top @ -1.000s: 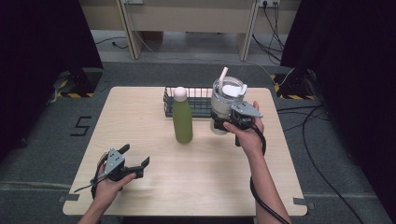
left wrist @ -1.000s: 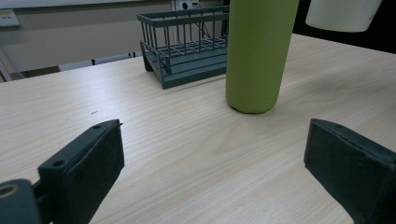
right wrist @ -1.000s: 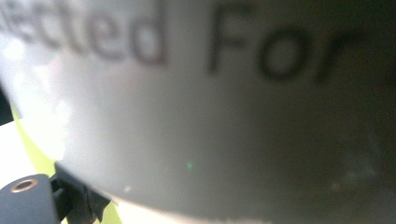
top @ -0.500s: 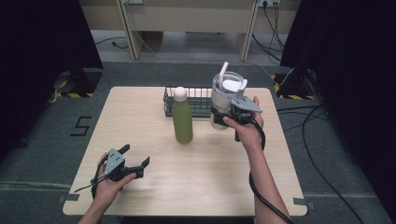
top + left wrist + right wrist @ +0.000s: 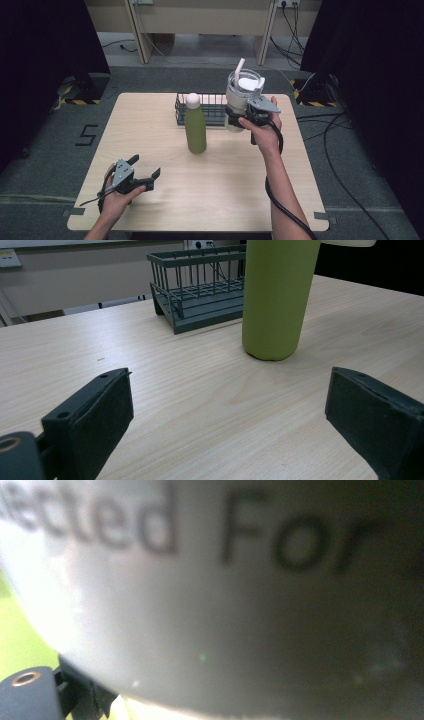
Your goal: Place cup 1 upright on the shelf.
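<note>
From the high view, the right hand-held gripper (image 5: pixel 235 116) is clamped on a big clear cup (image 5: pixel 241 97) with a white lid and a white straw (image 5: pixel 239 67). The cup is held up above the far right part of the table (image 5: pixel 225 190), right by the dark wire basket (image 5: pixel 212 107). A green bottle (image 5: pixel 195 129) with a white cap stands upright on the table, just in front of the basket and to the left of the cup.

The right gripper view is very close to the cup (image 5: pixel 225 595). You can see blurry dark letters on its pale side, which the high view is too far away to show. A bit of green shows at the left edge.

The left hand-held gripper (image 5: pixel 145 176) sits low at the near left of the table, well apart from the bottle. Its jaws are wide apart with nothing between them. The left gripper view shows this best: bare wood lies between the two black jaws. It also shows the bottle (image 5: pixel 277 300) standing on the table and the basket (image 5: pixel 200 287) behind it with nothing inside.

Compared with the earlier pictures, the cup and the right hand have hardly moved. The left hand, the bottle and the basket are in the same places.
</note>
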Tool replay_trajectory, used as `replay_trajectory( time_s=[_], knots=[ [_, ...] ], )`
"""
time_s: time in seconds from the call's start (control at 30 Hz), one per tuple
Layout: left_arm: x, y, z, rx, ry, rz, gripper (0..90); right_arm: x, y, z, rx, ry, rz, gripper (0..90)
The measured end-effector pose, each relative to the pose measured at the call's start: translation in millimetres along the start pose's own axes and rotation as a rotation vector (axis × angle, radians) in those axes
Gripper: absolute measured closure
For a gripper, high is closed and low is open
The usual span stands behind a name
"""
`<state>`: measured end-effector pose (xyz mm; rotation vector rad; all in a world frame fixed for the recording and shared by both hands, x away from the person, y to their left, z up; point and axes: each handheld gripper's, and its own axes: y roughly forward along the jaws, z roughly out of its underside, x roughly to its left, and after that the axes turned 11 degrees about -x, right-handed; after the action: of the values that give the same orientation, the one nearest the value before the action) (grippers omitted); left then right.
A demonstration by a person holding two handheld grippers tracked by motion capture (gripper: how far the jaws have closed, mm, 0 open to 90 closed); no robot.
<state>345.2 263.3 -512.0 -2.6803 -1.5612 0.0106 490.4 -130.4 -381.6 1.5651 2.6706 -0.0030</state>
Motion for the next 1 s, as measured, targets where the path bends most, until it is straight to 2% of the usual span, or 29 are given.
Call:
replay_trajectory(
  time_s=[0.63, 1.0],
  knots=[
    [0.2, 0.7, 0.8, 0.003, -0.006, -0.002, 4.6, -3.1, 17.3, -2.1, 0.005, 0.006, 0.008, 9.8],
    [0.2, 1.1, 0.8, 0.003, -0.007, -0.002, 4.7, -5.7, 26.5, -9.2, -0.006, 0.011, 0.013, 9.8]
  ],
)
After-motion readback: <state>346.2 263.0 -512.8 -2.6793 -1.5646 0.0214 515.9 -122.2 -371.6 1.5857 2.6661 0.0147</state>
